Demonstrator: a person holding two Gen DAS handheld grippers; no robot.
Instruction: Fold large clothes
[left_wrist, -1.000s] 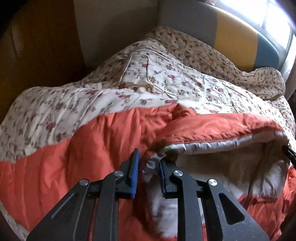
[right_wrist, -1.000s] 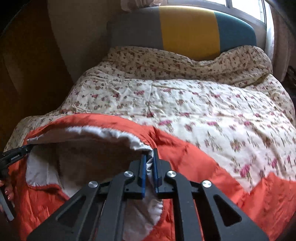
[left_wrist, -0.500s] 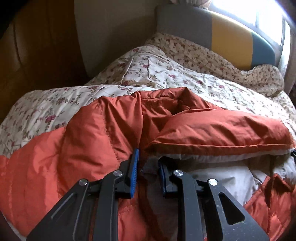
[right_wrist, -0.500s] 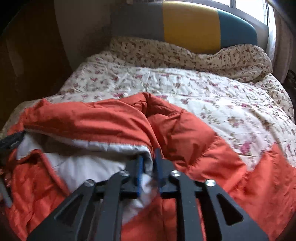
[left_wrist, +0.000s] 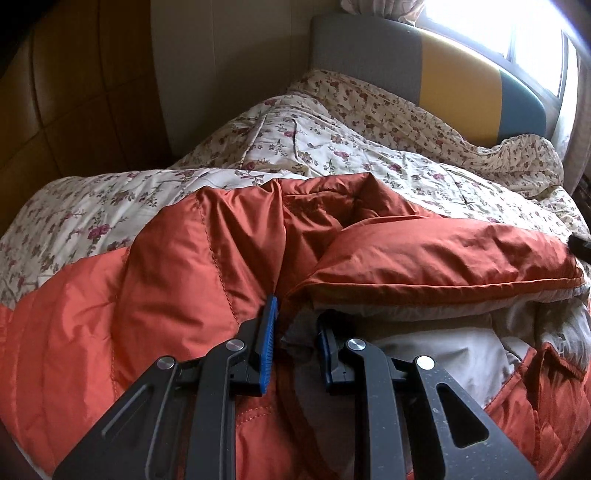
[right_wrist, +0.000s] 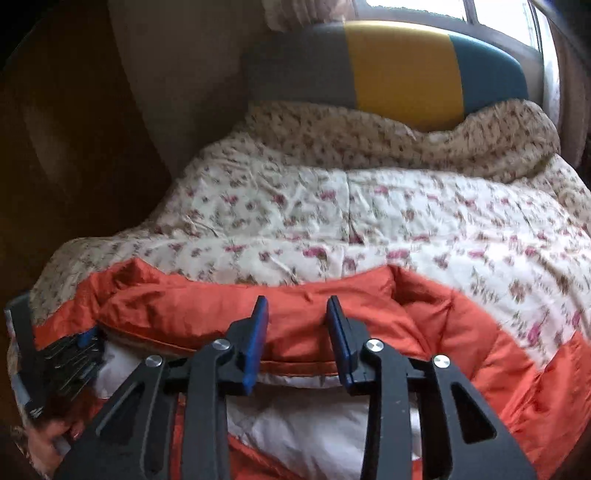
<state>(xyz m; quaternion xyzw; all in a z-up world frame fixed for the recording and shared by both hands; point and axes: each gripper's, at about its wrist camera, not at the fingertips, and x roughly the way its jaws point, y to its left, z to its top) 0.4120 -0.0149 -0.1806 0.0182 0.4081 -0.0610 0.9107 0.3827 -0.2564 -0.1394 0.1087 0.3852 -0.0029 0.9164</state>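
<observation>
Orange padded jacket (left_wrist: 207, 280) lies on the near end of the bed, over a floral quilt (left_wrist: 332, 147), its pale lining (left_wrist: 454, 354) exposed under a folded-over flap. Left view only: left gripper (left_wrist: 295, 332) set narrow, lining fabric bunched between its blue pads; right view only: right gripper (right_wrist: 295, 325) spread wide above the flap edge, gripping nothing, with the left tool and hand (right_wrist: 48, 439) near left. Striped headboard (right_wrist: 402, 70) far; no readable writing.
</observation>
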